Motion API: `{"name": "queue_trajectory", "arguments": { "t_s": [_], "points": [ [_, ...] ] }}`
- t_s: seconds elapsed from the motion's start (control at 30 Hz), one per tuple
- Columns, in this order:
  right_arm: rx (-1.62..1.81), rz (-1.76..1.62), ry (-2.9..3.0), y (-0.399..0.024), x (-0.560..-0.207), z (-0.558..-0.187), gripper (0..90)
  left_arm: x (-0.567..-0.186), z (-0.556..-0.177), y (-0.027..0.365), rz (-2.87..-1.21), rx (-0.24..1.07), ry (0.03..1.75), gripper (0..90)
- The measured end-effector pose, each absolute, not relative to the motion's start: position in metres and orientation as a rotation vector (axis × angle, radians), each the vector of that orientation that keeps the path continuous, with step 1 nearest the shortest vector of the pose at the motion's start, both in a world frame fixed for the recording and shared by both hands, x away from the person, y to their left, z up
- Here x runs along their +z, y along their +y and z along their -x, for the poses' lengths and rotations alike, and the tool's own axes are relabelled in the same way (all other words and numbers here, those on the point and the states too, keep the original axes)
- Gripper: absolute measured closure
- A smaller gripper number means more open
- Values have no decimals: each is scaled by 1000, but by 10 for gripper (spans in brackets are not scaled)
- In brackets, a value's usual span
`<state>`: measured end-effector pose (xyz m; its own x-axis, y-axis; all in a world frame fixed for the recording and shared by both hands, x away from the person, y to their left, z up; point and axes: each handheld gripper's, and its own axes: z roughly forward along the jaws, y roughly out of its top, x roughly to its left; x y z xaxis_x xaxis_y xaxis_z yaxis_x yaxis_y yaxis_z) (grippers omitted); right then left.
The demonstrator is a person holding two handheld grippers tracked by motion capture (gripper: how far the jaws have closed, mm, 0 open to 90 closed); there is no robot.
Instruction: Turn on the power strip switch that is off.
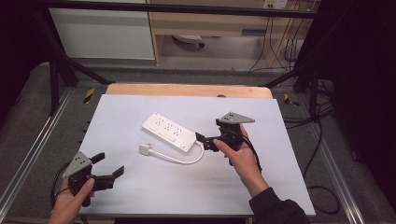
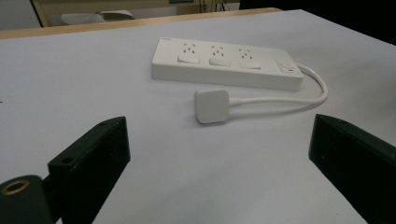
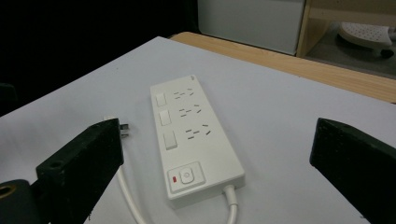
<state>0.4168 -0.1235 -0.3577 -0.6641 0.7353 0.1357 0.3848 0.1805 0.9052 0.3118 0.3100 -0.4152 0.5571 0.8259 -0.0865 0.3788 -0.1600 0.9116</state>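
Centrally, a white-covered table (image 1: 140, 196) carries a white power strip (image 1: 169, 130) lying flat and angled, three sockets with rocker switches plus a main switch with a red mark at the cable end. Its white cable (image 1: 187, 160) loops back to a white plug (image 1: 144, 149) resting on the surface just beside the strip. Right gripper (image 1: 204, 141), held in a hand (image 1: 240, 156), sits at the strip's cable end, jaws spread, gripping nothing. Left gripper (image 1: 108, 166) hovers near the table's front-left corner, well apart from the strip, jaws spread and empty.
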Motion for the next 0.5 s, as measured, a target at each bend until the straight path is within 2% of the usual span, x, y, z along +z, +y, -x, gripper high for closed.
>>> {"name": "queue_trajectory", "arguments": {
  "t_s": [0.5],
  "points": [
    [1497,-1050,2147,-104,-358,-420,39,-415,-312,310,-1766,542,1000,53]
  ]
}}
